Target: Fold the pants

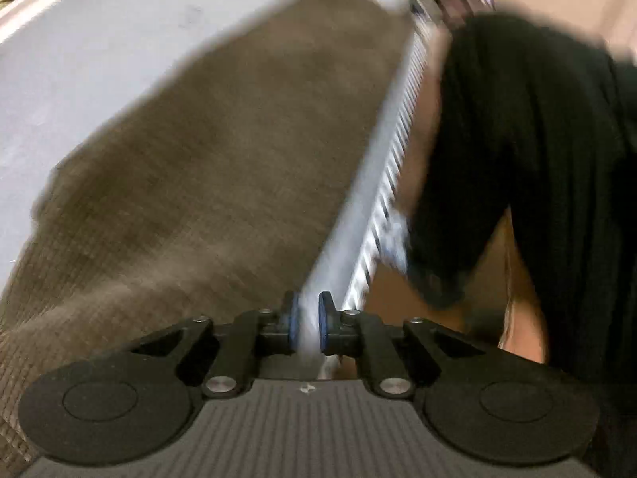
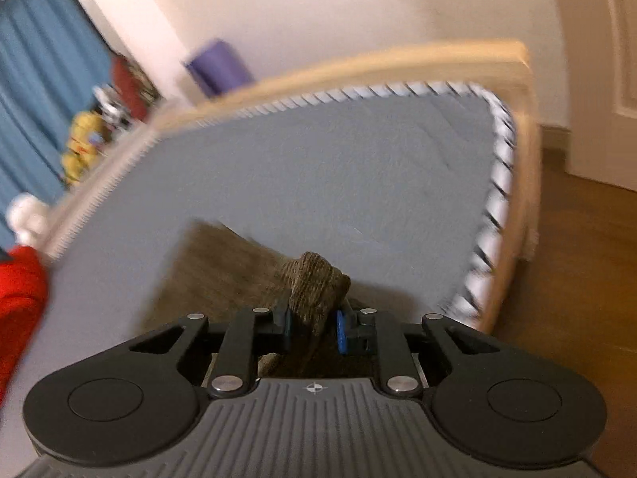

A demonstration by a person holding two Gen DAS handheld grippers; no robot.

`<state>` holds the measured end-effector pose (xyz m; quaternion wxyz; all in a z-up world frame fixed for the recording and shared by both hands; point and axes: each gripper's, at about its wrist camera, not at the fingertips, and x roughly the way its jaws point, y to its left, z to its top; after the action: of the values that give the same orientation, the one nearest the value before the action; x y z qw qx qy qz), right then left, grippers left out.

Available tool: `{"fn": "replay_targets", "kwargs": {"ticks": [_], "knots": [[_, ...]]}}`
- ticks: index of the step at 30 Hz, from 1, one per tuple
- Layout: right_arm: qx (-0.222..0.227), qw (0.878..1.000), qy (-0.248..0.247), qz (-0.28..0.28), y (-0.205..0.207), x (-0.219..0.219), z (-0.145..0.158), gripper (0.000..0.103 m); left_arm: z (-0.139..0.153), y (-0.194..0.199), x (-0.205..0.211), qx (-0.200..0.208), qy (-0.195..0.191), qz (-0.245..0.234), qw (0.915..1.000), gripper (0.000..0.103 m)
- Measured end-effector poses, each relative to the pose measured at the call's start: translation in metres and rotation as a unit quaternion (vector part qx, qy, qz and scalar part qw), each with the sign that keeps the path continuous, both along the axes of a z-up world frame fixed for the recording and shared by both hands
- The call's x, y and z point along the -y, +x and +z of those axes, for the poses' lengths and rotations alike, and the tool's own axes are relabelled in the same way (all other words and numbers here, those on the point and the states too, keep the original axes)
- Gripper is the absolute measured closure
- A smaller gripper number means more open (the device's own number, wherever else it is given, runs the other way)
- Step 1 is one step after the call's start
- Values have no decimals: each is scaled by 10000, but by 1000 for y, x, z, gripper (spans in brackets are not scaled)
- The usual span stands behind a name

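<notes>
The brown corduroy pants (image 1: 199,167) lie spread along the grey bed (image 1: 79,91), close to its near edge. My left gripper (image 1: 307,324) hangs over that edge beside the pants, its blue pads a small gap apart with nothing between them. In the right wrist view, my right gripper (image 2: 314,326) is shut on a bunched fold of the pants (image 2: 314,286) and holds it above the bed (image 2: 338,167); the rest of the pants trails down to the left.
A person in black clothing (image 1: 537,139) stands right of the bed edge. The bed has a striped border (image 2: 497,183) and a wooden frame (image 2: 525,119). Wood floor (image 2: 577,259), a purple object (image 2: 219,65), toys (image 2: 83,139) and a red item (image 2: 20,302) surround it.
</notes>
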<state>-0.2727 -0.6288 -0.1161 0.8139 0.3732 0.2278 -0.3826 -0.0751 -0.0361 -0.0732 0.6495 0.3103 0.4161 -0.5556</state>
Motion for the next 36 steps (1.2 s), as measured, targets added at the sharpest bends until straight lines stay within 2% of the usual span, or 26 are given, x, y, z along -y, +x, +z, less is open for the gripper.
{"fn": "replay_targets", "kwargs": {"ticks": [1, 3, 5, 7, 9, 10, 12, 13, 14, 15, 17, 19, 20, 21, 22, 23, 24, 26, 27, 28, 29, 30, 31, 32, 33, 36], "knots": [[-48, 9999, 104, -37, -1, 2, -12, 83, 5, 1, -7, 172, -102, 36, 9998, 90], [71, 9999, -93, 51, -4, -2, -14, 78, 26, 28, -34, 59, -588, 826, 9948, 86], [17, 9995, -280, 152, -3, -7, -11, 69, 44, 55, -69, -2, -1030, 1746, 9792, 86], [13, 9991, -374, 220, -1, -10, -10, 65, 49, 75, -105, 54, -1095, 2453, 9632, 86], [23, 9989, -417, 197, 0, -13, -11, 63, 39, 86, -131, 16, -821, 2831, 9556, 86], [30, 9989, -436, 186, 1, -13, -12, 63, 28, 88, -140, -2, -503, 2957, 9540, 86], [-6, 9984, -544, 177, 3, -16, -15, 62, -13, 87, -149, 229, 849, 2976, 9506, 83], [-47, 9979, -616, 176, 7, -18, -15, 61, -24, 81, -153, 330, 1114, 2787, 9533, 84], [-83, 9975, -682, 185, 10, -21, -16, 58, -18, 77, -156, 357, 983, 2730, 9563, 84], [-112, 9970, -738, 204, 12, -22, -16, 54, -14, 79, -161, 165, 1006, 2873, 9524, 85], [-158, 9962, -826, 239, 15, -22, -16, 47, -11, 75, -167, 422, 1237, 2972, 9458, 85], [-198, 9954, -885, 301, 20, -25, -16, 41, -1, 78, -179, 459, 897, 3314, 9381, 84], [-236, 9950, -912, 324, 23, -26, -16, 38, 8, 83, -188, 462, 605, 3649, 9279, 82], [-263, 9947, -929, 342, 25, -27, -16, 36, 18, 90, -198, 496, 296, 3928, 9178, 73], [-271, 9946, -936, 355, 26, -28, -15, 34, 27, 96, -206, 616, -41, 4236, 9038, 59], [-276, 9945, -943, 366, 27, -28, -15, 33, 33, 103, -213, 772, -276, 4648, 8816, 26], [-285, 9944, -952, 370, 28, -28, -15, 33, 33, 110, -216, 854, -321, 5036, 8591, 14], [-304, 9941, -973, 362, 29, -29, -16, 32, 20, 126, -220, 746, -62, 5630, 8230, 13], [-322, 9939, -989, 362, 30, -29, -16, 32, 10, 134, -226, 561, 154, 5843, 8095, 13], [-344, 9937, -1005, 364, 31, -30, -16, 32, -1, 139, -229, 264, 291, 5974, 8010, 13], [-365, 9935, -1015, 365, 31, -31, -16, 32, -10, 142, -231, -103, 233, 5989, 8005, 19], [-381, 9934, -1019, 370, 31, -31, -16, 32, -13, 143, -230, -317, 162, 5916, 8055, 32], [-393, 9934, -1012, 372, 32, -30, -15, 32, -12, 142, -230, -214, 262, 5844, 8108, 39], [-393, 9936, -995, 368, 32, -30, -15, 32, -8, 138, -228, 7, 435, 5698, 8207, 57], [-387, 9939, -973, 360, 32, -29, -14, 32, -5, 134, -228, 210, 572, 5585, 8272, 66], [-393, 9941, -948, 364, 33, -27, -13, 32, -2, 122, -221, 446, 946, 5289, 8422, 63]]}}
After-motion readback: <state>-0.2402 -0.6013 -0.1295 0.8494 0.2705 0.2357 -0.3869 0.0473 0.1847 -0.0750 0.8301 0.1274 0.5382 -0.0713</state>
